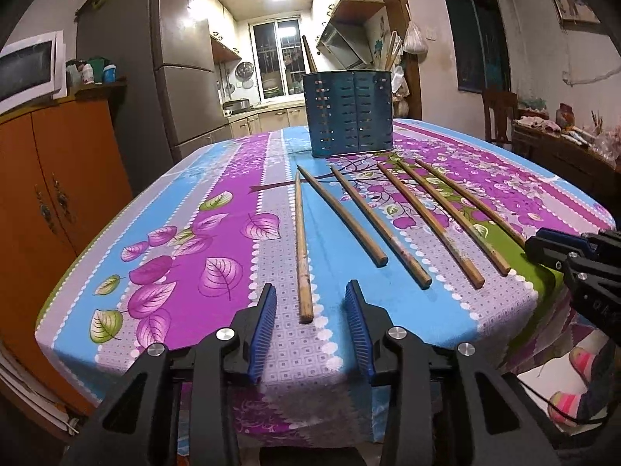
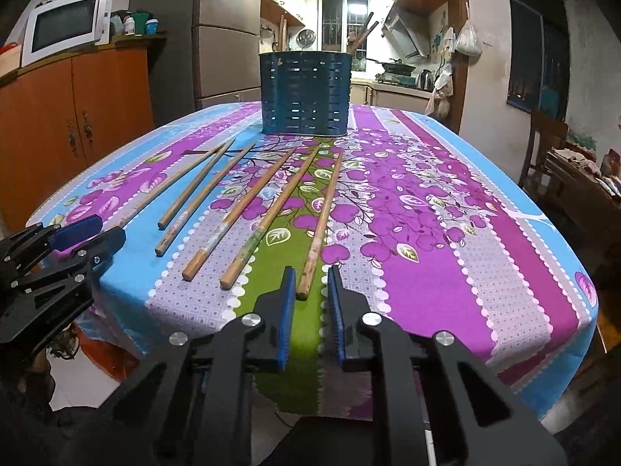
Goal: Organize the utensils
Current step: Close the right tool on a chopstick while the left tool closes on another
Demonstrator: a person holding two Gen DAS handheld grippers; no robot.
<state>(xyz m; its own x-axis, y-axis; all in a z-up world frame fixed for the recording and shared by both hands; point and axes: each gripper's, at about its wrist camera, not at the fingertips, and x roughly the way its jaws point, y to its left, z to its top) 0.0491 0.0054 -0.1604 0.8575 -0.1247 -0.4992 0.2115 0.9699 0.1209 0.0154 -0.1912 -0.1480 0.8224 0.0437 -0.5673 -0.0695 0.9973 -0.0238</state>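
- Left wrist view: a blue slotted holder (image 1: 351, 112) stands upright at the far middle of the bench (image 1: 217, 240), which wears a flowered purple and blue cloth.
- A few wooden sticks (image 1: 392, 50) poke up out of the holder's top, one at its left side, others at its right; what else is inside cannot be told.
- Six chopsticks (image 1: 302, 248) lie loose on the cloth between holder and near edge, fanned out, apart from one another.
- The left gripper (image 1: 310, 310) stands moderately open at the near edge, its pads either side of the leftmost chopstick's near end without touching it.
- Right wrist view: the same holder (image 2: 306, 93) stands far and central, sticks (image 2: 365, 35) leaning out at its right.
- The right gripper (image 2: 310, 291) is narrow, pads close beside the near end of the rightmost chopstick (image 2: 320, 225); contact cannot be told.
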